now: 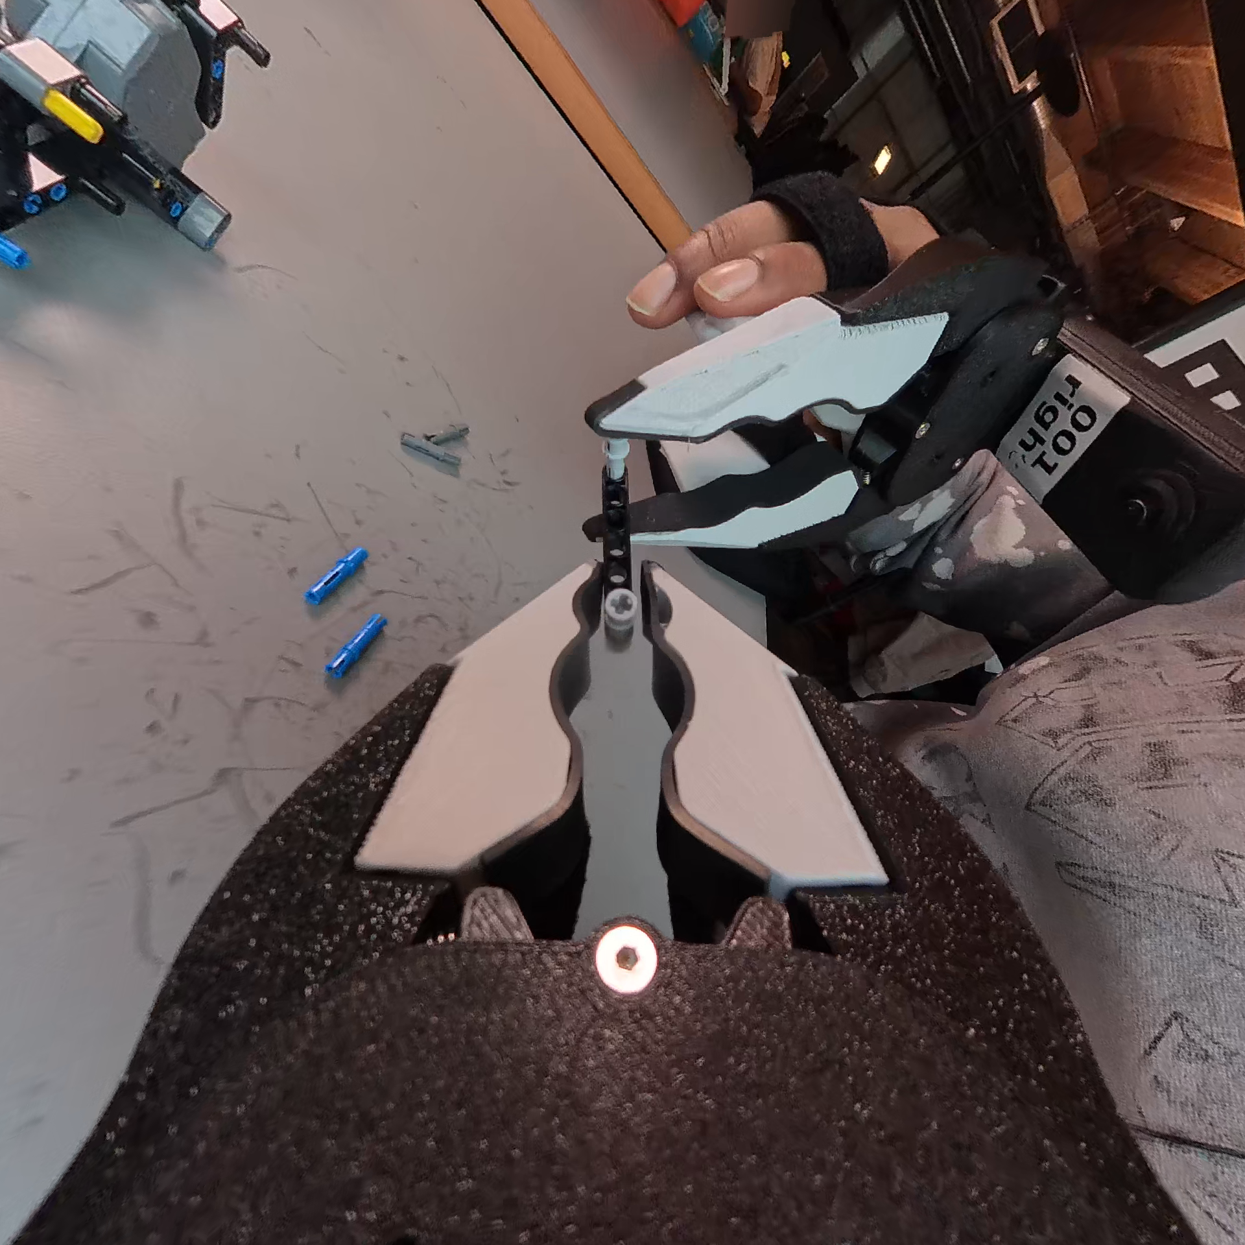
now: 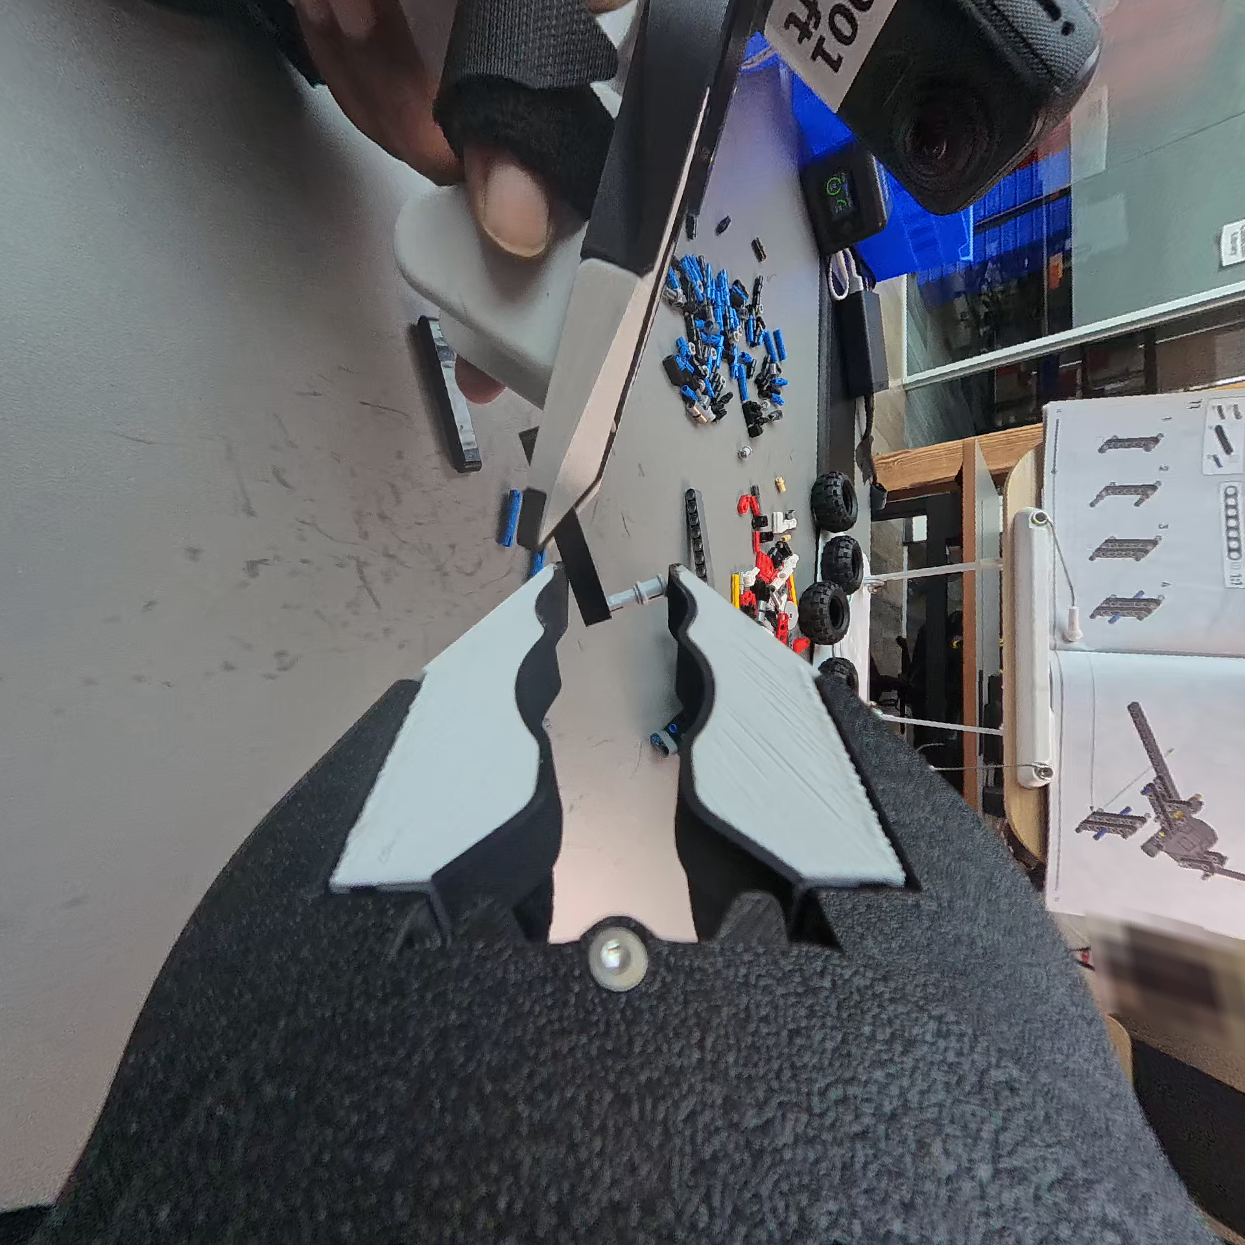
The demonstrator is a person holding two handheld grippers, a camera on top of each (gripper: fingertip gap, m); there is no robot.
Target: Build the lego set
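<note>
Black holed beam [image 1: 615,532], upright, grey pin through it | left jaws clamp beam | right jaws parted around pin

I see a black beam [image 1: 614,532] with a light grey pin [image 1: 620,604], blue pins [image 1: 335,575] on the scuffed grey table [image 1: 337,337], and black tyres [image 2: 833,500] beside red parts [image 2: 768,572].

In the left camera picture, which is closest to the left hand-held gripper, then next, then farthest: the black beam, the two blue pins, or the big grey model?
From the left hand-held gripper:
1. Black beam, pinched at its tips.
2. Two blue pins, on the table to the left.
3. Grey model, far top left corner.
</note>
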